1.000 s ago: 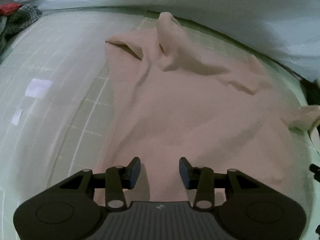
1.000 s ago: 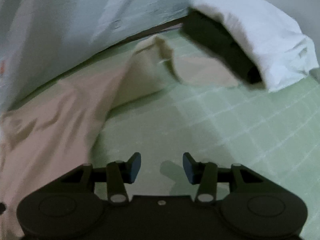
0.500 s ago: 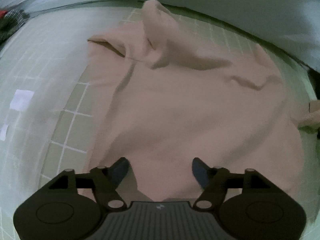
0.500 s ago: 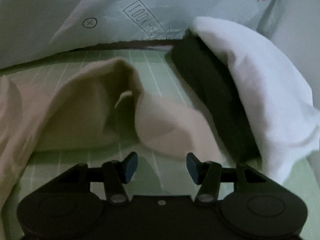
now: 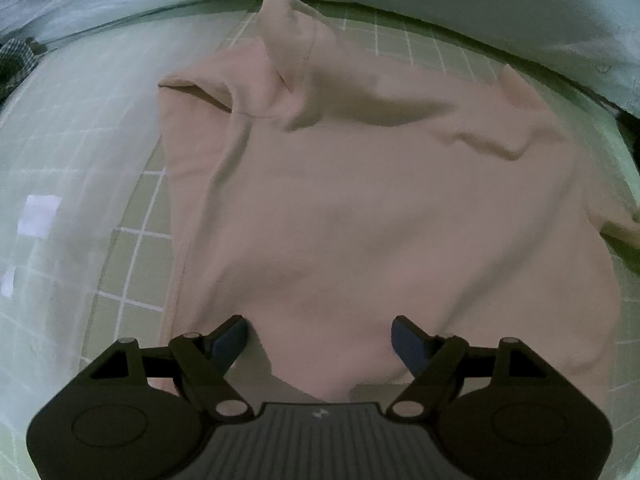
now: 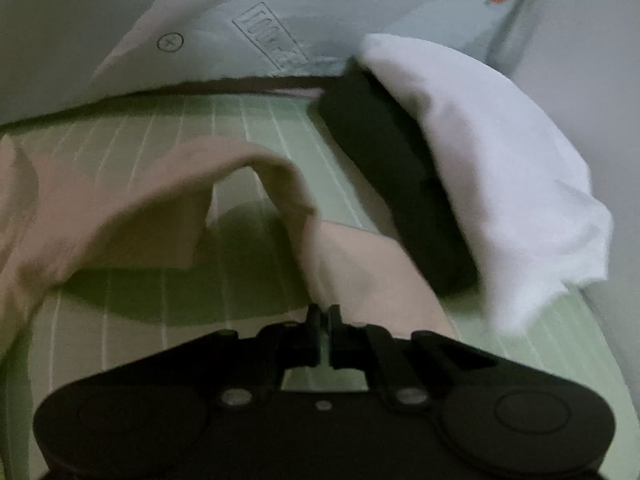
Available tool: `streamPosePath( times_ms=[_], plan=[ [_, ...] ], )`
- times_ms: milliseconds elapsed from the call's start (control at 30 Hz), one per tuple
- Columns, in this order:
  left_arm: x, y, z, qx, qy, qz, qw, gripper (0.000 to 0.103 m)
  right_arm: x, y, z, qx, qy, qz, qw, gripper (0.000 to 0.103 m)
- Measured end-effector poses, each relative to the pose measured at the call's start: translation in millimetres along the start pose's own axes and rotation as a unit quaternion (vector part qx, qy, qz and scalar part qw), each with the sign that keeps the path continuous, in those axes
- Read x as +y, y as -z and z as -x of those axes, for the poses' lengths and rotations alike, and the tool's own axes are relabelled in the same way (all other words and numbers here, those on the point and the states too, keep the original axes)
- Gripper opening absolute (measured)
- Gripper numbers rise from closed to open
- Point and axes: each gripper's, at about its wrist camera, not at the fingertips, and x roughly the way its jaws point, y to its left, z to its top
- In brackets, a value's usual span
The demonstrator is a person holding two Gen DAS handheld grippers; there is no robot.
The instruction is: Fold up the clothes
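Note:
A pale pink sweatshirt (image 5: 360,208) lies spread on a green gridded mat (image 5: 132,240), with one sleeve bunched at the far side. My left gripper (image 5: 320,340) is wide open, just above the garment's near hem. In the right wrist view my right gripper (image 6: 325,316) is shut on the cuff end of the pink sleeve (image 6: 352,264), which arches up off the mat (image 6: 160,320) toward the left.
A folded black garment (image 6: 396,196) with a white one (image 6: 500,160) on top sits right of the sleeve. A pale sheet (image 6: 240,20) hangs behind the mat. White paper patches (image 5: 40,212) lie at left.
My right gripper moved forward to the sleeve's cuff and closed on it. My left gripper opened wider and came closer to the sweatshirt's hem.

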Motion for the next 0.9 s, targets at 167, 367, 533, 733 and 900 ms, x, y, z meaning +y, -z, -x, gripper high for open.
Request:
streamPosePath(
  times_ms=[167,367,533,733,900],
  plan=[
    [-0.7,1.0,-0.7,-0.004,0.002,-0.002,1.0000,0.082,-12.4,40.7,33.6,0.035,0.000,-0.003,0.999,0.003],
    [4.1,1.8,-1.1,-0.008,0.014,0.011,0.9998,0.088,-30.4,44.8,49.4,0.014,-0.004,-0.050,0.999,0.022],
    [4.2,3.4,-1.3,-0.012,0.017,0.020,0.9996,0.089,-47.6,40.2,59.3,-0.016,-0.006,-0.098,0.995,0.044],
    [-0.7,6.6,-1.8,-0.014,0.011,0.010,0.9998,0.094,-73.4,38.5,64.1,-0.036,-0.005,-0.167,0.985,0.054],
    [-8.2,5.9,-5.5,-0.010,0.000,-0.007,0.9999,0.097,-105.3,57.1,36.6,0.021,0.015,-0.240,0.970,0.053]
  ],
)
